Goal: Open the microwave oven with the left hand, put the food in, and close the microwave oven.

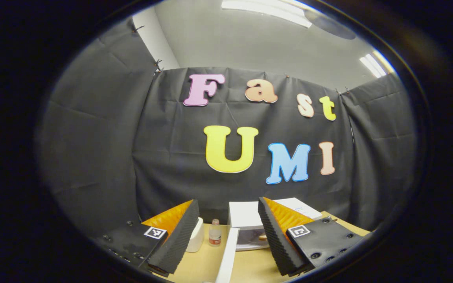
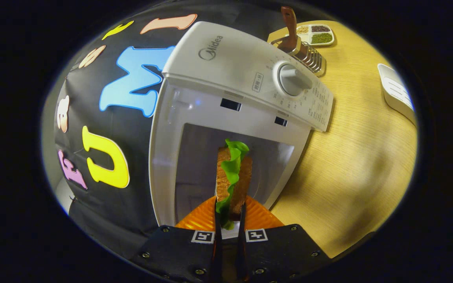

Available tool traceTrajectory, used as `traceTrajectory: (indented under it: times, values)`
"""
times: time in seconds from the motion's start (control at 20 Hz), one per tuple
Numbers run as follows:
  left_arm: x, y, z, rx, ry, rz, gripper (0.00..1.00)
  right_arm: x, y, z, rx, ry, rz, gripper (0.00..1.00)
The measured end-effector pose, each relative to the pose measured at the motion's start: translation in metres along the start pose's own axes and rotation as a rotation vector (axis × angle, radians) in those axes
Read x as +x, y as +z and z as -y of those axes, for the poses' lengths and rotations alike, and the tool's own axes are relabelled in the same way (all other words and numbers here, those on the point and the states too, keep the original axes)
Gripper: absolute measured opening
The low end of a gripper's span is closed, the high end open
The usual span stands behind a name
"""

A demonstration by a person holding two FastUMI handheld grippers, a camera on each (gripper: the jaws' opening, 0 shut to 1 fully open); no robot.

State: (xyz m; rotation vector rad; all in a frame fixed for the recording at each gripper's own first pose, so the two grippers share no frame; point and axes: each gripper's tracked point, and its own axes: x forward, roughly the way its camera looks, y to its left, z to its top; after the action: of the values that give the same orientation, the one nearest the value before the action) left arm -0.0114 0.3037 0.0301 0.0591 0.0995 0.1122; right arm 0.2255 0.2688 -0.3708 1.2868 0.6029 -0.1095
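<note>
**A:** Sandwich [image 2: 233,177] first — where was it?

**B:** Between the fingers of my right gripper [image 2: 229,220]. Both pressed on it from either side, jaws narrow, with the bread slices standing on edge and a green lettuce leaf [image 2: 234,157] curling out of the top. In the right gripper view it sat straight in front of the microwave oven [image 2: 226,114], held before the open cavity [image 2: 199,169]. I could not tell whether its far end had crossed the opening.

**A:** And the oven itself?

**B:** White, standing on the wooden table [image 2: 352,157], tilted in my right gripper view. Its control panel carried a round knob [image 2: 292,80]. Two dark latch slots [image 2: 231,104] showed on the bare front frame beside the cavity.

**A:** What did your left side hold?

**B:** Nothing. My left gripper [image 1: 226,236] had its jaws spread wide, ribbed black pads facing each other across the gap. Through that gap, in the left gripper view, I saw the oven again, farther off on the table, with its door [image 1: 227,251] swung out toward me and seen nearly edge-on.

**A:** Anything else around?

**B:** A small bottle [image 1: 214,232] stood left of the door, beside a white container [image 1: 196,235] partly hidden behind my left finger. In the right gripper view a metal rack [image 2: 309,57] with a brown handle [image 2: 289,23] stood beyond the oven, a compartment dish [image 2: 316,34] of grains next to it, and a white tray [image 2: 397,92] lay at the table's far edge.
</note>
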Motion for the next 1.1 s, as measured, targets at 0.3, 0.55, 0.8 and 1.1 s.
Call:
traceTrajectory:
  times: [0.3,0.55,0.8,1.1]
  values:
    - [-0.005,-0.03,-0.031,-0.026,0.06,-0.05,0.96,0.051,-0.011,0.02,0.186,-0.085,0.126,0.14]
    - [-0.011,-0.044,-0.06,-0.053,0.102,-0.087,0.96,0.085,-0.022,0.018,0.244,-0.087,0.192,0.14]
    - [-0.013,-0.046,-0.075,-0.072,0.116,-0.094,0.96,0.1,-0.027,0.011,0.259,-0.082,0.201,0.2]
    - [-0.008,-0.052,-0.054,-0.111,0.071,-0.1,0.97,0.078,-0.033,0.028,0.212,-0.119,0.146,0.48]
